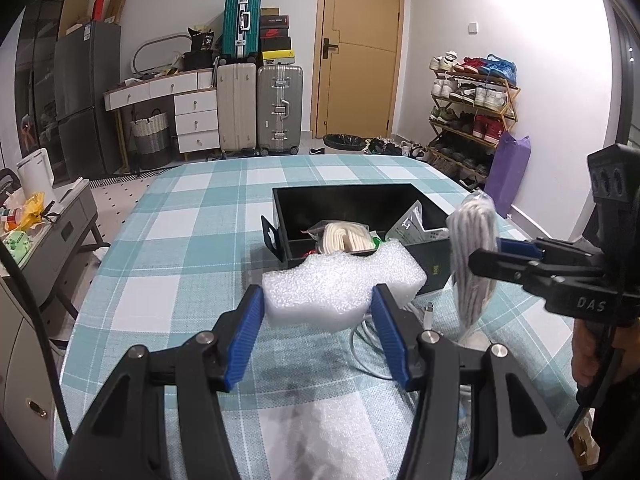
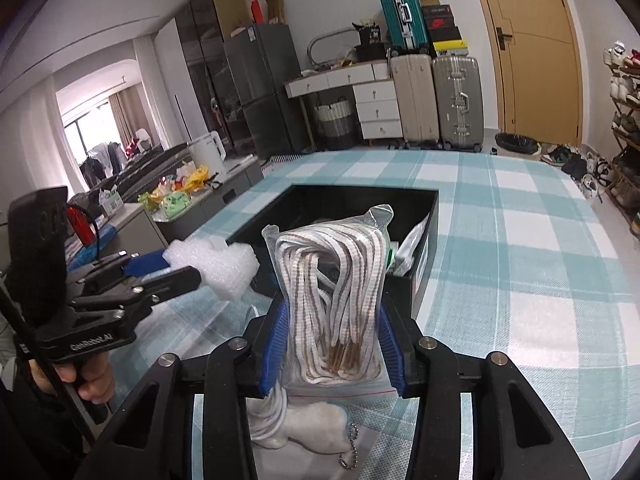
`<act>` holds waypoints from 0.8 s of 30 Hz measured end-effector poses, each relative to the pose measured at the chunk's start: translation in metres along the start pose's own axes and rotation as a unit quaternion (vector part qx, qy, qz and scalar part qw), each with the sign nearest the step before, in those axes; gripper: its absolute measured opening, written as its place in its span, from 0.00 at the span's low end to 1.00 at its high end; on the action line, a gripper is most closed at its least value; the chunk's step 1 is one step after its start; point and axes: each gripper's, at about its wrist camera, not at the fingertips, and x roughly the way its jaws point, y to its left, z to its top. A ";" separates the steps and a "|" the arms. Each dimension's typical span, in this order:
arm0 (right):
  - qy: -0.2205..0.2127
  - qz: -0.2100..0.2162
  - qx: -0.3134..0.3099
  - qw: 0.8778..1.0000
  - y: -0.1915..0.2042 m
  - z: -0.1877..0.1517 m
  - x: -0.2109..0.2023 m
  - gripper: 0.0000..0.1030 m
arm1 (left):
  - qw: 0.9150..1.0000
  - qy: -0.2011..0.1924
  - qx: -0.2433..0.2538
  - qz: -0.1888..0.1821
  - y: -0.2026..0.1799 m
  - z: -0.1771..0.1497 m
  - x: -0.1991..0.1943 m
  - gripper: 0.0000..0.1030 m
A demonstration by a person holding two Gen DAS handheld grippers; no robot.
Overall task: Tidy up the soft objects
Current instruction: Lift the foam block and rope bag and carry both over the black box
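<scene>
My left gripper (image 1: 318, 300) is shut on a chunk of white foam (image 1: 340, 280), held just above the checked tablecloth in front of the black box (image 1: 280, 216). In the right wrist view the same foam (image 2: 220, 264) sits between the left gripper's (image 2: 180, 266) blue pads. My right gripper (image 2: 332, 312) is shut on a clear zip bag of white-and-brown laces (image 2: 332, 264), upright before the black box (image 2: 360, 200). From the left wrist view this bag (image 1: 472, 224) hangs at the box's right corner in the right gripper (image 1: 486, 254).
The box holds a bagged cream item (image 1: 344, 236) and a grey packet (image 1: 412, 224). On the cloth under the grippers lie a white cable (image 1: 368, 336) and a white fluffy piece (image 2: 320, 428) with a ball chain (image 2: 348, 448). Suitcases, drawers and a shoe rack stand beyond the table.
</scene>
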 end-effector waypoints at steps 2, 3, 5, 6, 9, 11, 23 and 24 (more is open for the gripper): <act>-0.012 0.002 0.001 1.000 0.000 0.003 -0.005 0.41 | 1.000 -0.003 0.000 0.001 0.000 0.002 0.000 0.53; -0.017 0.002 0.002 1.000 0.000 0.004 -0.007 0.41 | 1.000 -0.004 0.000 0.001 0.000 0.004 0.001 0.53; -0.027 0.004 0.003 1.000 0.001 0.007 -0.011 0.41 | 1.000 -0.008 0.001 0.002 0.001 0.007 0.001 0.53; -0.033 0.004 0.004 0.999 0.001 0.008 -0.013 0.41 | 1.000 -0.010 0.002 0.003 0.000 0.009 0.001 0.53; -0.047 0.004 0.007 0.999 0.002 0.013 -0.018 0.41 | 1.000 -0.013 0.002 0.003 0.001 0.015 0.003 0.53; -0.057 0.001 0.007 0.998 0.003 0.016 -0.021 0.41 | 1.000 -0.018 0.000 0.003 0.002 0.019 0.003 0.53; -0.092 -0.014 0.003 0.996 0.008 0.042 -0.025 0.41 | 0.999 -0.032 -0.004 0.003 0.002 0.044 0.020 0.53; -0.094 -0.014 0.002 0.995 0.009 0.044 -0.024 0.41 | 0.999 -0.032 -0.004 0.004 0.002 0.045 0.022 0.53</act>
